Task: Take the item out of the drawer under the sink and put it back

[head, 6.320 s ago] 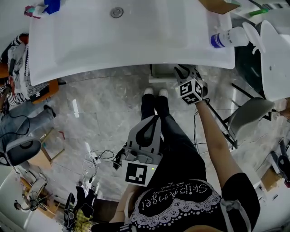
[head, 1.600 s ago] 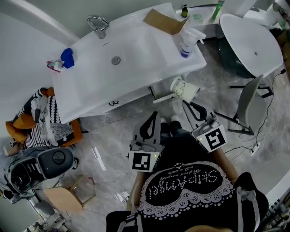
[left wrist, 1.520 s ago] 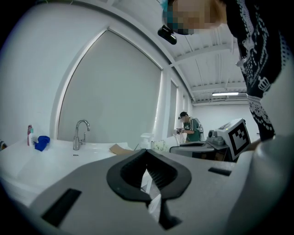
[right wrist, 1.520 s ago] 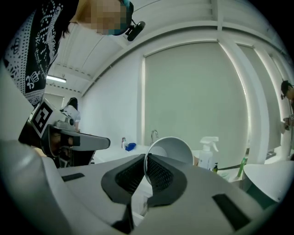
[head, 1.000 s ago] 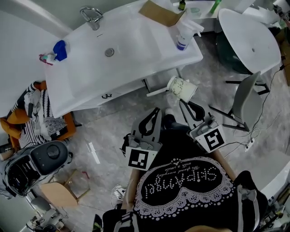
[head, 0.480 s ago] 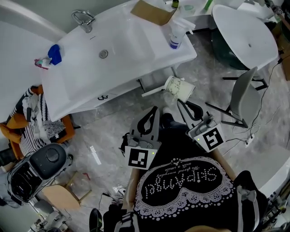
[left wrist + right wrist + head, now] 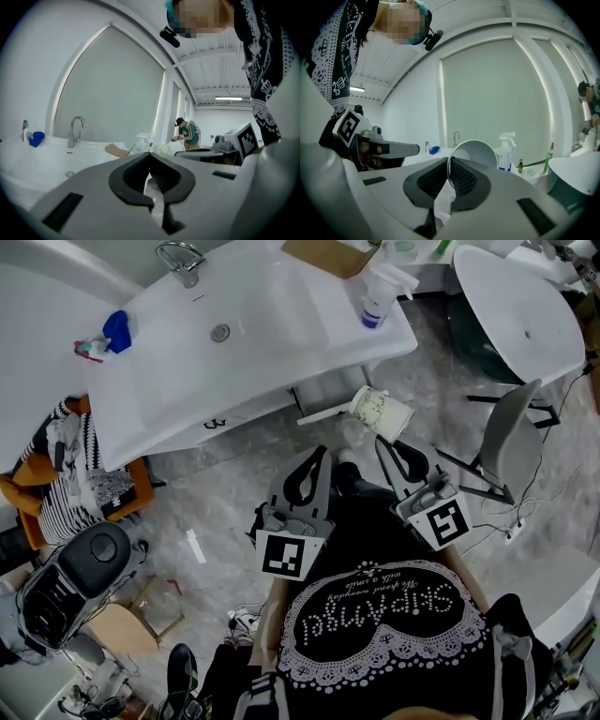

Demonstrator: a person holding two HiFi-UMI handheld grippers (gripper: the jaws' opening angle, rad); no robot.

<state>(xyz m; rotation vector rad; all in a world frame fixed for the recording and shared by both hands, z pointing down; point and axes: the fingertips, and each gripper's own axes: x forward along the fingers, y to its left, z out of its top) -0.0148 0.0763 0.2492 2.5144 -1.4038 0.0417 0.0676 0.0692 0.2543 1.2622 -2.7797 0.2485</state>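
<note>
A white cup with a leafy print [image 7: 380, 413] hangs on its side in front of the person, just off the white sink counter [image 7: 234, 343]. My right gripper [image 7: 386, 444] is shut on the cup's rim; in the right gripper view the pads pinch the thin rim [image 7: 449, 169] and the cup's mouth [image 7: 476, 152] faces the camera. My left gripper [image 7: 317, 456] is held level beside it, shut with nothing in it [image 7: 150, 161]. A white panel edge [image 7: 323, 414] sticks out under the counter; I cannot tell whether it is the drawer.
On the counter are a faucet [image 7: 178, 257], a blue object [image 7: 116, 331], a spray bottle [image 7: 377, 298] and cardboard [image 7: 328, 254]. A grey chair [image 7: 511, 451] and a white tub [image 7: 520, 306] stand right. Clothes on an orange stool [image 7: 70, 474] lie left.
Six seconds ago my right gripper was under the counter's edge; it has since drawn back holding the cup. Over the last second both grippers barely moved; only the head view shifted.
</note>
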